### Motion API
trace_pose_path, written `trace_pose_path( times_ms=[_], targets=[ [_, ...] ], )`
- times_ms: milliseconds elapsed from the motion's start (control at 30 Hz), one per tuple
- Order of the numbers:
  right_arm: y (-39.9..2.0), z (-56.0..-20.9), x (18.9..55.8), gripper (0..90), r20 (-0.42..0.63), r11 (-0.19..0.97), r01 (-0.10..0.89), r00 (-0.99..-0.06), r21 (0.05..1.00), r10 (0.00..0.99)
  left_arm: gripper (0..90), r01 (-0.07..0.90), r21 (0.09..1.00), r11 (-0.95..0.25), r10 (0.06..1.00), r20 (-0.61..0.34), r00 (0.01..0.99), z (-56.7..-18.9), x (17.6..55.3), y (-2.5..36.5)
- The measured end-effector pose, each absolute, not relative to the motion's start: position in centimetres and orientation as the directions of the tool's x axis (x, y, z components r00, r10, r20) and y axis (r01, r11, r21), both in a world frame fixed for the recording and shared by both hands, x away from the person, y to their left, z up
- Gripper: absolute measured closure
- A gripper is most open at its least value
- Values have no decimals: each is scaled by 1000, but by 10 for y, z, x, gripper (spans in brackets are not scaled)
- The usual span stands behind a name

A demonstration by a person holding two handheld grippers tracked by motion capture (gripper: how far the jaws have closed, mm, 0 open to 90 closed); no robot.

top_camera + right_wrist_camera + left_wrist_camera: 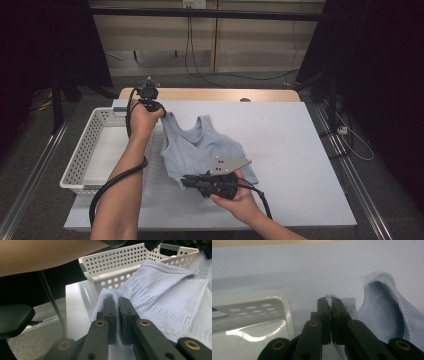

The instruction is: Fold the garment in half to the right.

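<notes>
A light blue knitted tank top (pixel 200 150) lies partly lifted over the white table (pixel 280 130), beside the basket. My left gripper (pixel 161 113) is shut on its shoulder strap (pixel 342 301) near the basket's far corner. At the near side my right gripper (pixel 184 182) is shut on the top's ribbed bottom hem (pixel 110 293). In the left gripper view the jaws (pixel 329 302) meet on a fold of the fabric. The right gripper view has the jaws (pixel 117 302) pinching the hem, with the cloth (pixel 170 295) stretching away to the right.
A white perforated plastic basket (pixel 85 150) stands at the table's left edge, its rim (pixel 112 270) close behind the garment. A forearm and a black cable (pixel 107 185) cross the basket's near corner. The floor and cables lie beyond the table.
</notes>
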State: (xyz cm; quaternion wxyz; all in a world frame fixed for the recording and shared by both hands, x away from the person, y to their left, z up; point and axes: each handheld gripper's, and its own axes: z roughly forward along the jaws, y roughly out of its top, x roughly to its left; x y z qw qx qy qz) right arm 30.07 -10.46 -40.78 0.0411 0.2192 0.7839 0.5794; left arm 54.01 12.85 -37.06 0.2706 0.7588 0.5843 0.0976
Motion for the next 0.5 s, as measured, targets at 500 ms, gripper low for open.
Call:
trace_pose_path(
  times_ms=[500],
  targets=[
    [-125,-409,302,858,202,206,319,-873,925,445,870,821,543,-177,934,-170,314,-371,545,115]
  ],
)
